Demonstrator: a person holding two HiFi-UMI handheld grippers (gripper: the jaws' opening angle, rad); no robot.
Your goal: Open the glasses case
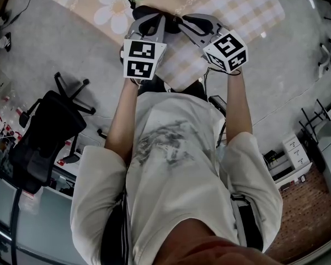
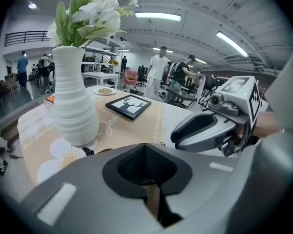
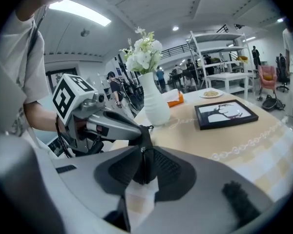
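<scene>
I hold both grippers over the table (image 1: 248, 7), their tips close together. The glasses case shows as a thin black piece (image 3: 145, 143) with a zip line, and as a dark patch (image 1: 172, 26) between the tips in the head view. My left gripper (image 3: 136, 130) (image 1: 154, 20) (image 2: 146, 177) is shut and pinches the case's upper end. My right gripper (image 3: 144, 177) (image 1: 188, 24) (image 2: 178, 135) is open; the black piece hangs between its pads with a gap on each side. The rest of the case is hidden behind the jaws.
A white ribbed vase (image 2: 73, 101) (image 3: 155, 101) with white flowers stands just beyond the grippers on the checked cloth. A black framed picture (image 2: 128, 106) (image 3: 225, 113) lies farther back. A black office chair (image 1: 44, 131) stands on the floor at my left. People stand in the background.
</scene>
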